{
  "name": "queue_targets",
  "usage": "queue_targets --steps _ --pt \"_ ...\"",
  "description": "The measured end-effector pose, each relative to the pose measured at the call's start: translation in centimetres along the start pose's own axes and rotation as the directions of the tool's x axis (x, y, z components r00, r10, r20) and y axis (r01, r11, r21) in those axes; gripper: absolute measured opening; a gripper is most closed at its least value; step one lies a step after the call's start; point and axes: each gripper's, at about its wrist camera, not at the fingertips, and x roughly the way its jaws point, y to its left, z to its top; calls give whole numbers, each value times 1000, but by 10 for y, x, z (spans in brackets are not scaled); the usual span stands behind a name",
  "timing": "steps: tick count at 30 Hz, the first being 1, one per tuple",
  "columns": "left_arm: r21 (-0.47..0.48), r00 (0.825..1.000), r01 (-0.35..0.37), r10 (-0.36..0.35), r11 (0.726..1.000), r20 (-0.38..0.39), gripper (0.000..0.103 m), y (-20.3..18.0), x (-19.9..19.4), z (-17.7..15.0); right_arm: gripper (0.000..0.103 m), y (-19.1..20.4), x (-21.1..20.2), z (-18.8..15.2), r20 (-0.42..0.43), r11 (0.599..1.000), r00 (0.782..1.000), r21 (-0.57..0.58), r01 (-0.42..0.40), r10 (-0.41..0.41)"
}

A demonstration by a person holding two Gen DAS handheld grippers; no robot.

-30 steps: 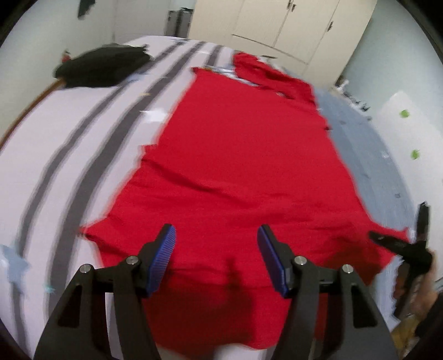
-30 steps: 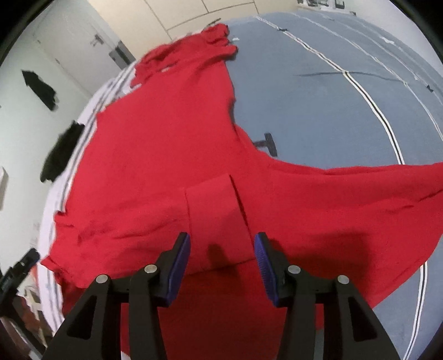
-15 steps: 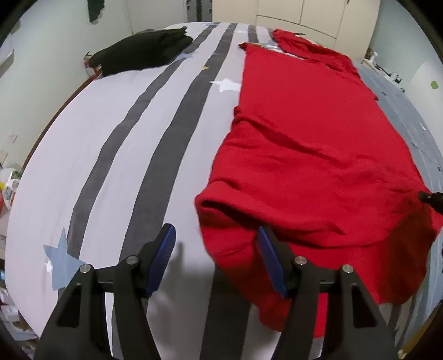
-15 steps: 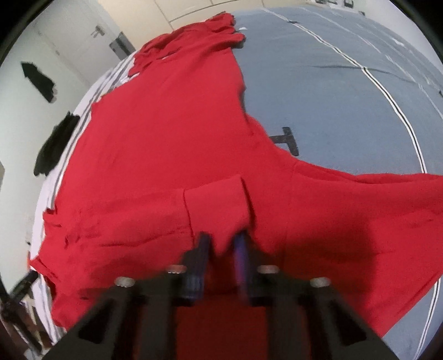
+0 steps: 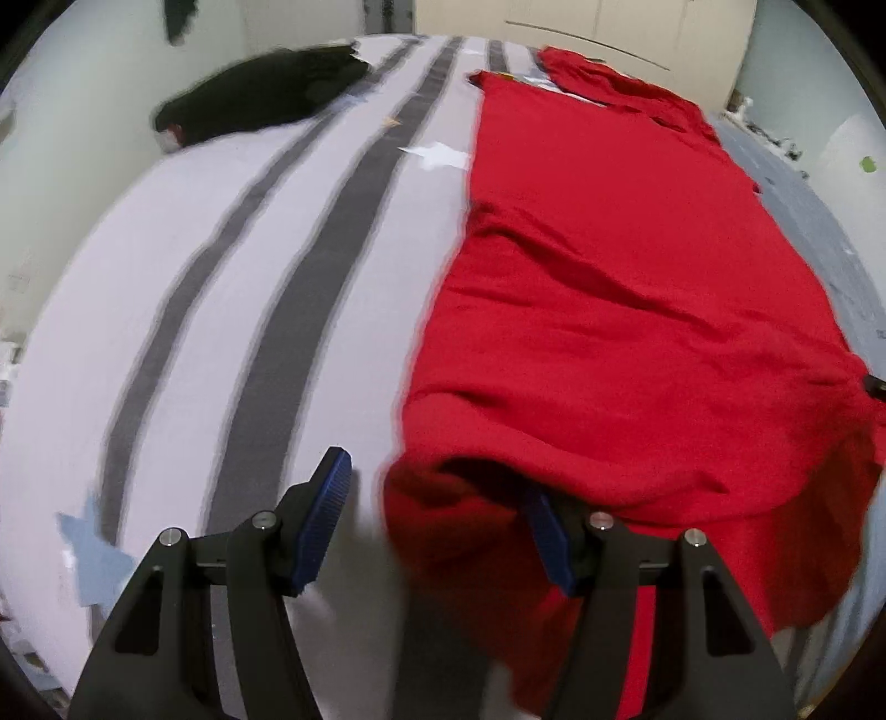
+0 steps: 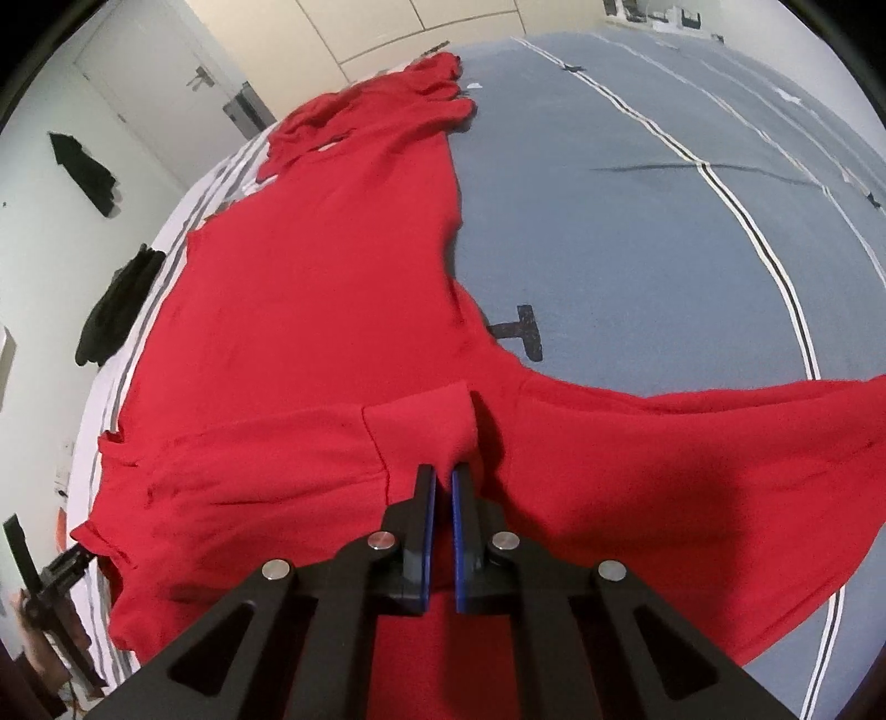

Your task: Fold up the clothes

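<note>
A large red garment (image 5: 609, 310) lies spread lengthwise on the bed, its far end bunched near the wardrobe. My left gripper (image 5: 437, 520) is open at its near left corner. The rumpled cloth edge lies between the jaws and covers the tip of the right finger (image 5: 548, 545). In the right wrist view the same red garment (image 6: 310, 310) spreads to the left and right. My right gripper (image 6: 442, 482) is shut on a raised fold of it at the near edge. The left gripper (image 6: 52, 570) shows small at that view's far left.
The bed cover is white with grey stripes (image 5: 288, 343) on the left and blue-grey (image 6: 664, 221) with thin lines on the right. A black garment (image 5: 260, 94) lies at the far left of the bed. Wardrobe doors (image 5: 609, 33) stand beyond.
My right gripper has shut on the red fold. My left gripper has swung left along the near edge and sunk to the garment's left corner.
</note>
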Motion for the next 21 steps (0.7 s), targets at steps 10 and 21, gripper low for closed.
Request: queue_targets --steps 10,21 --pt "-40 986 -167 168 985 17 55 25 -1 -2 5 -7 -4 -2 -4 1000 1000 -9 13 -13" --pt "18 997 -70 70 997 -30 56 48 -22 -24 5 -12 1 5 -3 1000 1000 4 14 -14"
